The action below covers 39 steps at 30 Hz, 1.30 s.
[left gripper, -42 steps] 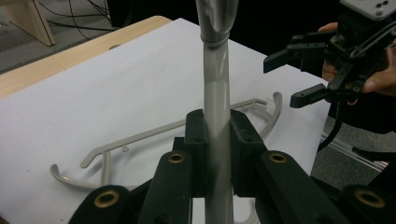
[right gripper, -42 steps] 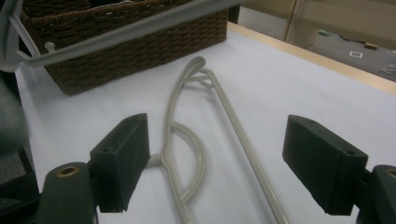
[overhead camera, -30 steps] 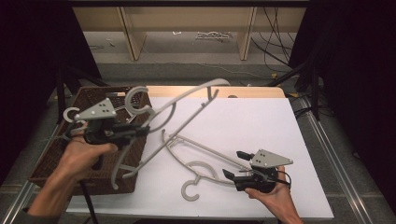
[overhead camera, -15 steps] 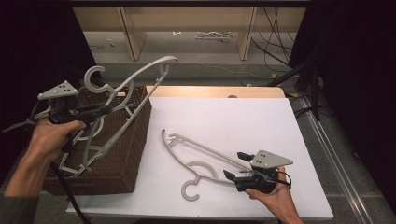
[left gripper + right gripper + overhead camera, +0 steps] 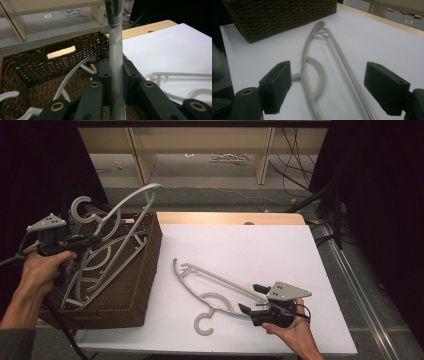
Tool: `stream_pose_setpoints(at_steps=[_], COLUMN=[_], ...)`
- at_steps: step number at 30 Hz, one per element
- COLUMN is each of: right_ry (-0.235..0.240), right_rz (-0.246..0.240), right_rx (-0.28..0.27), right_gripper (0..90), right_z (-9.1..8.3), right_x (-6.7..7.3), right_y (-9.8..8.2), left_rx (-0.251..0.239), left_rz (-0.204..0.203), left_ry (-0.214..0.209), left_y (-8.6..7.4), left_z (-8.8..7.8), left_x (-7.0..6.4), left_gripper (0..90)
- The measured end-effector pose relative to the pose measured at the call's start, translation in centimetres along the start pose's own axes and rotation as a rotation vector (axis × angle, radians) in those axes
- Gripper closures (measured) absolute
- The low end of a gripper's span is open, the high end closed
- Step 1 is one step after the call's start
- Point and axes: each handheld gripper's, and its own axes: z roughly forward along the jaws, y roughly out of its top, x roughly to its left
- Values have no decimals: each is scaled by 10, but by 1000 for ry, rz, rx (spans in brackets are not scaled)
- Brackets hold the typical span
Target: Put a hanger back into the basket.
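white tabletop, wicker basket point(image 5: 125, 285) at nine o'clock. left gripper point(image 5: 85, 241), clamped on a grey hanger point(image 5: 131, 202), has carried it from mid-table over the basket, ready to drop. right gripper point(image 5: 252, 300) waits, jaws apart, astride the second hanger point(image 5: 210, 282) at five o'clock.

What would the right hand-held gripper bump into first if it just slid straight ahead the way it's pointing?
Most likely the grey hanger lying flat on the white table. The right hand-held gripper has its jaws open to either side of it, so it would run along the hanger. The wicker basket sits farther beyond.

Grey hanger point(image 5: 125, 215) tilted over basket point(image 5: 135, 285)
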Motion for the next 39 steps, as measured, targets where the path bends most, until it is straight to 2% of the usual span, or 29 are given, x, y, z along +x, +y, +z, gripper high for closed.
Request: stream_pose_setpoints(at_steps=[2,5,6,9,11,12,13,14,16,20,23,25,28,29,30,31,32,33,35,36,38,39], right_ry=[-2,0,-2,-5,-6,-8,-11,-7,-4,-7,-7,-10,-19,-10,-10,-10,-13,-7,-8,-9,-11,-8], right_rz=[1,3,-1,3,3,6,8,8,12,19,21,22,20,21,21,21,22,20,20,22,23,21], right_rx=[-11,0,1,-1,-3,-2,17,3,8,11,9,13,18,14,15,13,8,10,15,16,12,16], right_gripper=[229,222,220,215,203,201,196,191,180,171,172,172,172,173,173,172,173,173,173,173,174,174], right_z=[1,1,0,0,0,0,-1,1,1,1,1,0,0,1,1,1,1,1,1,1,2,1], right_x=[0,-1,-1,-1,-2,-2,-2,-2,-2,-3,-3,-3,-4,-4,-4,-4,-4,-4,-4,-4,-4,-4], right_y=[-1,0,0,0,0,-1,-1,-1,-1,-1,-1,-1,-1,-2,-2,-2,-1,-1,-2,-2,-2,-2], left_rx=[0,-3,-2,0,6,8,3,0,-2,24,31,39,47,49,44,60,55,74,88,104,126,142], left_rz=[2,0,-16,-19,2,-10,-6,-1,-9,3,11,3,27,14,45,23,43,51,47,54,73,47], left_ry=[4,8,10,13,17,17,19,24,18,27,23,16,-6,-6,-21,-11,-24,-18,-20,-12,-29,-22], left_y=[-2,-12,-15,-20,-27,-30,-32,-35,-41,-51,-55,-63,-69,-71,-70,-71,-71,-70,-70,-70,-70,-71], left_z=[-1,-4,-4,-5,-7,-7,-8,-9,-9,-12,-12,-13,-13,-12,-11,-11,-8,-8,-3,-1,4,5], left_x=[3,13,15,20,25,26,28,30,33,38,40,42,45,44,46,43,45,45,45,45,47,46], left_gripper=[795,795,795,795,795,794,795,795,795,795,795,794,794,794,794,794,794,794,794,793,793,793])
